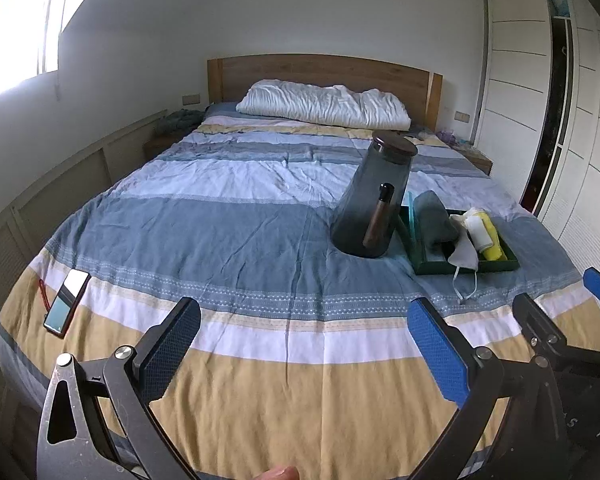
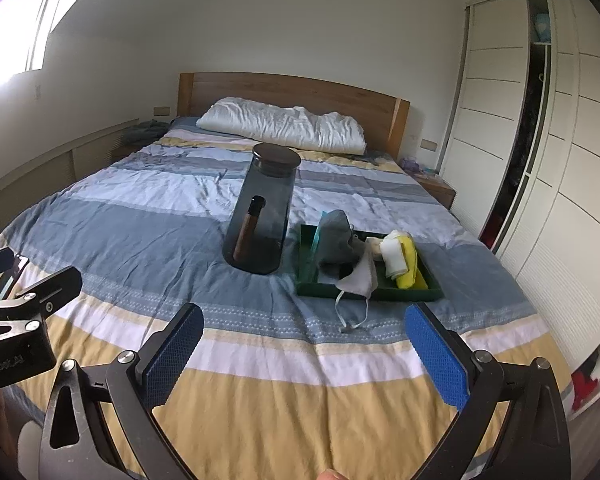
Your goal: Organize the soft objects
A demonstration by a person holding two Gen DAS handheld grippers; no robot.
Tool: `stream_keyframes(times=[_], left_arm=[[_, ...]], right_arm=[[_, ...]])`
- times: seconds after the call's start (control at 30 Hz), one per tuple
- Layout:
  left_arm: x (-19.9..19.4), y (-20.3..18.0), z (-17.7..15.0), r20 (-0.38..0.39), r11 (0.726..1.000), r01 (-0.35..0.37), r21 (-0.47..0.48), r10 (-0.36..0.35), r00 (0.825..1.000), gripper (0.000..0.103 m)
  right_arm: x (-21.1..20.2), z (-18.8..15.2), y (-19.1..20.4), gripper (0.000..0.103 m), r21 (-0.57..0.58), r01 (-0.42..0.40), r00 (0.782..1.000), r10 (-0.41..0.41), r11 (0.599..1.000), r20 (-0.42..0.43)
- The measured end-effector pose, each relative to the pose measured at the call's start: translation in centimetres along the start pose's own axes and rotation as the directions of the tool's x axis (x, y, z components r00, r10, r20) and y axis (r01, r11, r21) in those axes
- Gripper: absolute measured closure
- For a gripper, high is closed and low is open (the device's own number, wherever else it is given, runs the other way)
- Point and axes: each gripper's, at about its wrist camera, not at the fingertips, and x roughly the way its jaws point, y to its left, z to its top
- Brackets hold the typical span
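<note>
Striped bedspread, possibly wardrobe alongside

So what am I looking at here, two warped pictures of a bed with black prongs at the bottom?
No robot: a person holds a two-finger tool in each hand, each with a wide-angle camera looking along its fingers. One picture is from the left tool, the other from the right tool. Both are open and hold nothing. On the striped bed stand a dark glass jug and a green tray with cloths and a face mask hanging over its edge. A phone lies left, a pillow by the headboard.
</note>
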Motion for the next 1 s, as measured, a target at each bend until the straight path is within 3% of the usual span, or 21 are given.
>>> stream_keyframes(times=[0.77,1.0], left_arm=[[0.1,0.7,-0.2,-0.002,1.000,-0.020,-0.007,0.020,1.000,0.002],[2.1,1.2,-1.7,-0.061,0.998,-0.058,0.019,0.059,0.996,0.002]], right_arm=[[0.9,0.7,0.4,0.000,0.019,-0.040,0.999,0.040,0.999,-0.011],[2.7,0.1,0.6,0.000,0.048,-0.046,0.995,0.050,0.998,-0.083]])
